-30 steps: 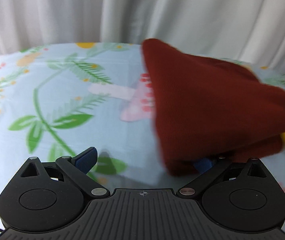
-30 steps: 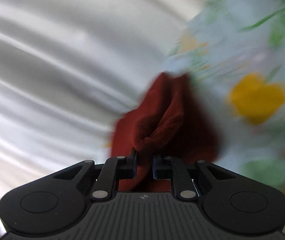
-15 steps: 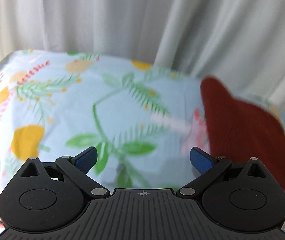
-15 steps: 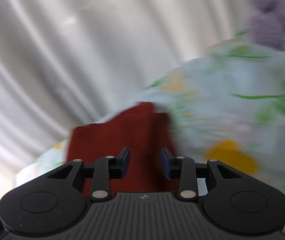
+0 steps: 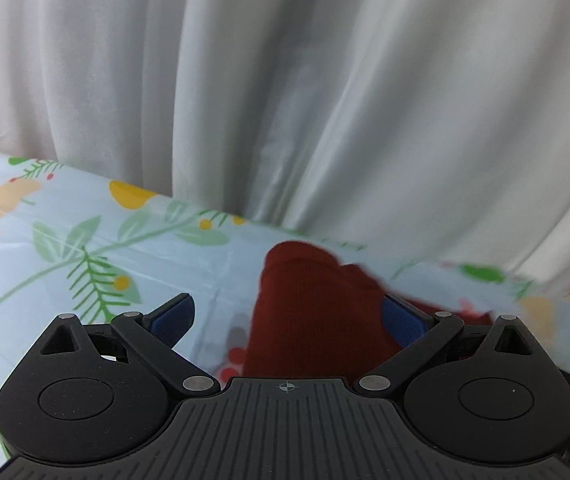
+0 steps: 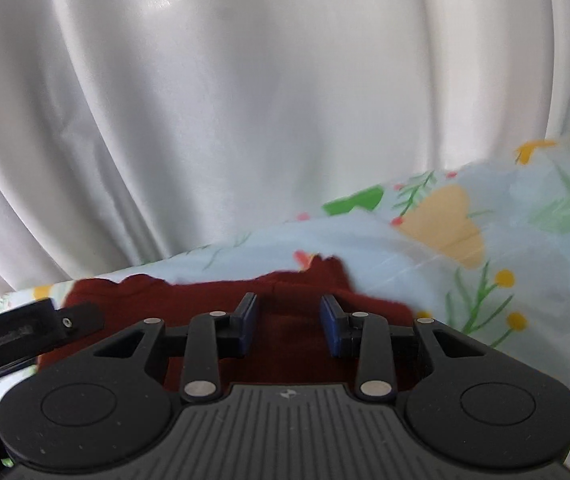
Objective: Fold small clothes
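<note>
A dark red knitted garment (image 5: 317, 320) lies on the bench's pale blue floral cloth (image 5: 85, 256), near the white curtain (image 5: 285, 80). The left gripper (image 5: 289, 314) is spread wide — gripping nothing. The right gripper (image 6: 288, 326) is partly open above the garment (image 6: 293, 292), also empty.

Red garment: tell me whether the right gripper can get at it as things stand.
Probably yes. The right gripper is open, and the red garment lies flat on the floral cloth directly ahead of and beneath its fingers. Nothing sits between them; the left gripper is off to one side.
</note>
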`<state>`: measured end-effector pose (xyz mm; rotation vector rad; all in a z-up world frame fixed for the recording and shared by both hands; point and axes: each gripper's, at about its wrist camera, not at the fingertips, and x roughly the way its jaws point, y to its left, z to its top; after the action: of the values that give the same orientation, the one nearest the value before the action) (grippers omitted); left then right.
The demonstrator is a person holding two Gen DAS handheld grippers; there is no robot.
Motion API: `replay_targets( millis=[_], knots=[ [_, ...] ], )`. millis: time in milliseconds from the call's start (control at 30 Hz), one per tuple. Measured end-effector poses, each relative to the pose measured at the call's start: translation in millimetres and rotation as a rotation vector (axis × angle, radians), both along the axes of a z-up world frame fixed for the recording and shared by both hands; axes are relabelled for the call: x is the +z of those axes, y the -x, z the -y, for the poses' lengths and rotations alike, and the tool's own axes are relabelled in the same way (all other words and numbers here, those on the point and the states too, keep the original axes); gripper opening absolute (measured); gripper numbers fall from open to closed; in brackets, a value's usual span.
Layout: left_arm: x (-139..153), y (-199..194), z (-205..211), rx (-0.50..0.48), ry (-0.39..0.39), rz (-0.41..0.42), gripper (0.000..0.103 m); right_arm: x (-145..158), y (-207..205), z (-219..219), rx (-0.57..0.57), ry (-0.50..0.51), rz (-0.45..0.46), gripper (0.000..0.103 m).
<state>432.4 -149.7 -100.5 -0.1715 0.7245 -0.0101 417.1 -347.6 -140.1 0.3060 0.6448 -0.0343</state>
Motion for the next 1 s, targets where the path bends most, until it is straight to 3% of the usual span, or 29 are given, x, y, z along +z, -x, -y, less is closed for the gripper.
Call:
replay_targets(
  millis=[233, 533, 667, 800, 900, 1000],
  knots=[
    [-20, -14, 2, -0.007, -0.033, -0.083, 0.103, -3, 2, -3, 0.000, 0.069, 0.030, 0.033],
    [-25, -18, -2, 0.002, -0.014, -0.104, 0.103, -3, -3, -15, -0.025, 0.127, 0.050, 0.034],
    [-23, -13, -7, -0.010, -0.005, -0.110, 0.103, 4, 10, -7, -0.065, 0.082, 0.052, 0.047],
    [-13, 18, -25, -0.071, 0.055, -0.089, 0.103, 19, 55, -1, -0.009, 0.054, 0.034, 0.052],
    [-6, 60, -43, -0.182, 0.098, -0.053, 0.103, 20, 109, 2, 0.045, 0.081, -0.019, 0.055],
    [-7, 104, -69, -0.214, 0.181, -0.077, 0.103, 17, 160, 17, 0.051, -0.010, -0.046, 0.061]
  ],
)
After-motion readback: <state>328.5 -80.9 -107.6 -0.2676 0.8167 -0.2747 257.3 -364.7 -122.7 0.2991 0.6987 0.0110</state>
